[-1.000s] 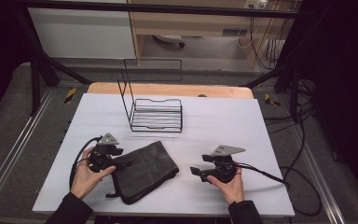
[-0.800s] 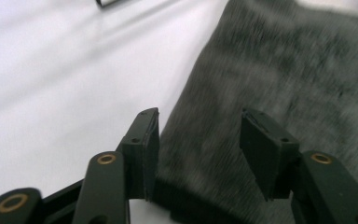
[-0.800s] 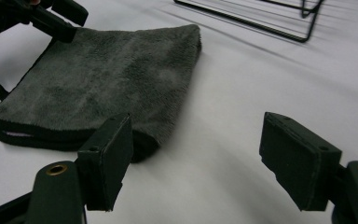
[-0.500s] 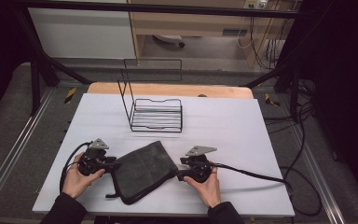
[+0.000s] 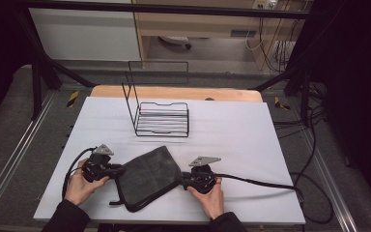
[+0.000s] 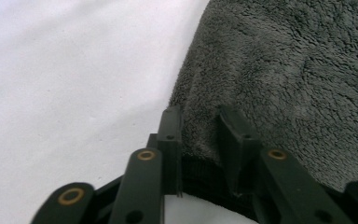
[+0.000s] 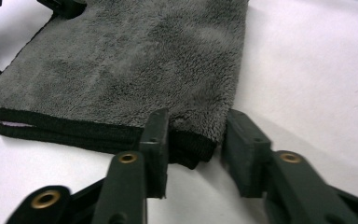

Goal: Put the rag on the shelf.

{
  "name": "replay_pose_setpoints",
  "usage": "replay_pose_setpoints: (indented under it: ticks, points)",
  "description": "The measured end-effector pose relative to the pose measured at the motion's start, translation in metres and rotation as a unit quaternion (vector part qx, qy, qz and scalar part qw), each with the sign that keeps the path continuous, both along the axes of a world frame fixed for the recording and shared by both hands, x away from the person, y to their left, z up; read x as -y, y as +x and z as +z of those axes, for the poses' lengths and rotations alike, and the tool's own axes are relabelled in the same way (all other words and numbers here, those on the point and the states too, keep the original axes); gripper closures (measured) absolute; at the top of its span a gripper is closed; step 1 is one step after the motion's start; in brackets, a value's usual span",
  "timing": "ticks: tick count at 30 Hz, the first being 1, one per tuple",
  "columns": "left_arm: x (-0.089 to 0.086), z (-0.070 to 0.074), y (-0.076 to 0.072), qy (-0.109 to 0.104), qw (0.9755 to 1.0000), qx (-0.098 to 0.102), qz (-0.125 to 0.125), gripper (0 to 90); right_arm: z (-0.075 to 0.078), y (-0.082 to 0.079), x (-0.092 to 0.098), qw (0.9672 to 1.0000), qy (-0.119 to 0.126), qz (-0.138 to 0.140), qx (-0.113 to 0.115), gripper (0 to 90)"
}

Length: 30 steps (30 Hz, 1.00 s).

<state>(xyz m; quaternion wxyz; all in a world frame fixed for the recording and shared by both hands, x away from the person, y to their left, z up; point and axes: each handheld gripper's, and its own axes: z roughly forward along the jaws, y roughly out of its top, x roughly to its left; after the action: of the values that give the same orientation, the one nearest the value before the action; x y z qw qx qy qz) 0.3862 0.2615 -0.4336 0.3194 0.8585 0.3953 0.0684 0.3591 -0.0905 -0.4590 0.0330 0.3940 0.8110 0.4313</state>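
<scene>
White counter under dark framing; each closing tool, left tool and right tool, straddles a grey towel corner; the high view adds a wire rack.

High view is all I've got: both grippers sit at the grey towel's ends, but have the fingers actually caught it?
Observer: The left gripper has. Its fingers have just been closing, and they squeeze a bunched bit of the towel at its edge.
Operator: And the right one?
Observer: Not quite. The right gripper has just been closing around a corner, but a sliver of the table shows between the cloth and one of its fingers.
Operator: Is the towel a single layer?
Observer: No. The right gripper view shows stacked hems, so it is folded.
</scene>
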Motion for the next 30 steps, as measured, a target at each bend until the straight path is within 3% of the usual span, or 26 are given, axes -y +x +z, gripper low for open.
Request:
replay_pose_setpoints:
  ticks: [5, 12, 14, 15, 18, 23, 29, 30]
  points:
    - [0.002, 0.002, -0.001, 0.006, 1.0000, 0.002, 0.001, 80.1, 0.001, 0.002, 0.000, 0.9997, 0.010, 0.006, -0.019, 76.9]
    - [0.001, 0.006, -0.006, -0.008, 0.9999, -0.003, 0.012, 82.7, 0.008, 0.005, 0.005, 0.9997, 0.005, 0.010, -0.020, 82.2]
    - [0.002, 0.007, -0.009, -0.014, 0.9998, -0.012, 0.009, 82.8, 0.014, 0.007, 0.009, 0.9998, 0.003, 0.012, -0.016, 82.4]
    - [0.004, 0.008, -0.013, -0.032, 0.9993, -0.020, 0.006, 82.8, 0.017, 0.008, 0.011, 0.9998, -0.002, 0.012, -0.013, 82.5]
    - [0.011, 0.009, -0.020, -0.053, 0.9981, -0.030, 0.003, 82.8, 0.028, 0.014, 0.019, 0.9998, -0.016, 0.012, -0.003, 82.5]
    - [0.030, 0.008, -0.036, -0.068, 0.9969, -0.039, 0.006, 82.5, 0.041, 0.033, 0.029, 0.9981, -0.054, 0.022, 0.019, 82.4]
    - [0.044, 0.011, -0.053, -0.059, 0.9976, -0.017, 0.032, 81.7, 0.042, 0.055, 0.029, 0.9963, -0.064, 0.039, 0.042, 82.4]
    - [0.046, 0.011, -0.055, -0.057, 0.9974, -0.016, 0.041, 81.1, 0.037, 0.061, 0.025, 0.9949, -0.076, 0.047, 0.046, 82.1]
